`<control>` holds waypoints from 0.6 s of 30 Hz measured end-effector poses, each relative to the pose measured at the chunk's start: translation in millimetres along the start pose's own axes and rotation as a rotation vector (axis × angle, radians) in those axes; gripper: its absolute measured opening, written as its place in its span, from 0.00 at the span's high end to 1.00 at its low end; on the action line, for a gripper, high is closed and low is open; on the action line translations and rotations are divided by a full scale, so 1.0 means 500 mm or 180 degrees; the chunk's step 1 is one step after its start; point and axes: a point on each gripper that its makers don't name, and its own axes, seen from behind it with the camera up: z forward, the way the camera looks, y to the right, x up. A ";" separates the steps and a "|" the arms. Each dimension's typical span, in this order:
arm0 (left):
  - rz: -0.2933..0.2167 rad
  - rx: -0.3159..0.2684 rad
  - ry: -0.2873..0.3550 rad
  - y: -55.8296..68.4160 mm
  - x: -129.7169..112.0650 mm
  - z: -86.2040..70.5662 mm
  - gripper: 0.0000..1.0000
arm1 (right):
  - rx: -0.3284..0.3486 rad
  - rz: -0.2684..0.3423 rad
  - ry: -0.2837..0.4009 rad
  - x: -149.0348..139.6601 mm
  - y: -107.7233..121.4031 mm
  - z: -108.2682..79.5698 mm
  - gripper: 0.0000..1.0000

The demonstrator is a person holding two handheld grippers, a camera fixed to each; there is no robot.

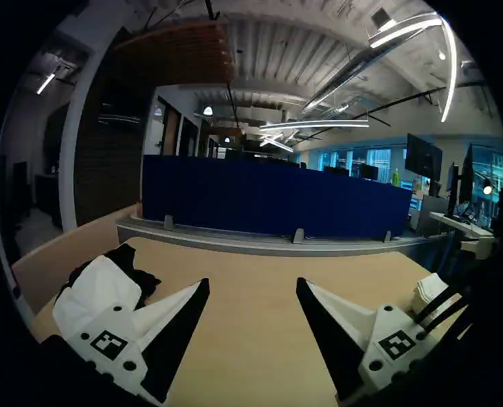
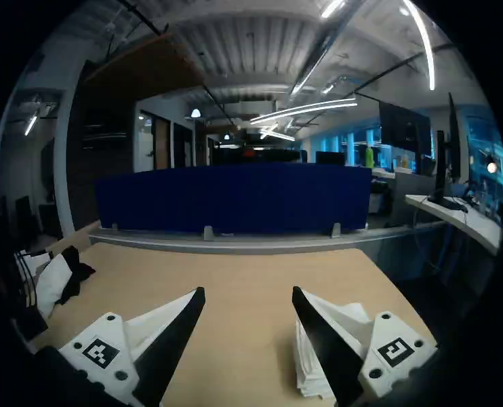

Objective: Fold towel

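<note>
Starting at the far left of the left gripper view, I can see a loose heap of white and black cloth (image 1: 109,281) just behind my left claw's left-hand finger, lying crumpled on the table (image 1: 258,261). The left claw (image 1: 251,283) is spread wide with nothing between its fingers, only bare wood ahead of it up to the blue screen (image 1: 272,197) at the table's far edge. Off past its right-hand finger sits a stack of folded towels (image 1: 431,288), white and squared up.

In the right gripper view the same heap (image 2: 51,281) lies well off to the left of the right claw (image 2: 248,292), at the table's left edge. This claw is wide open too and grips nothing. The stack (image 2: 311,363) sits close in on the right, partly under the right-hand finger.

My reading is that I am between towels. Some are done and piled to the right, and the heap on the left is what remains, though I cannot tell how many pieces are in it. No towel is spread out in front of either claw, so the next one has not been started. It has yet to be lifted from the heap, laid flat and folded.
</note>
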 end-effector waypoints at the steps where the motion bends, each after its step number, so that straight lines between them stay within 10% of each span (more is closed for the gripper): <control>1: -0.0002 0.0007 0.0017 -0.002 0.000 -0.001 0.05 | -0.0002 0.0030 -0.0016 0.001 -0.003 -0.001 0.00; 18: 0.0187 0.0192 0.0354 -0.049 0.012 0.014 0.05 | -0.0059 0.0409 -0.0347 -0.006 -0.011 0.004 0.01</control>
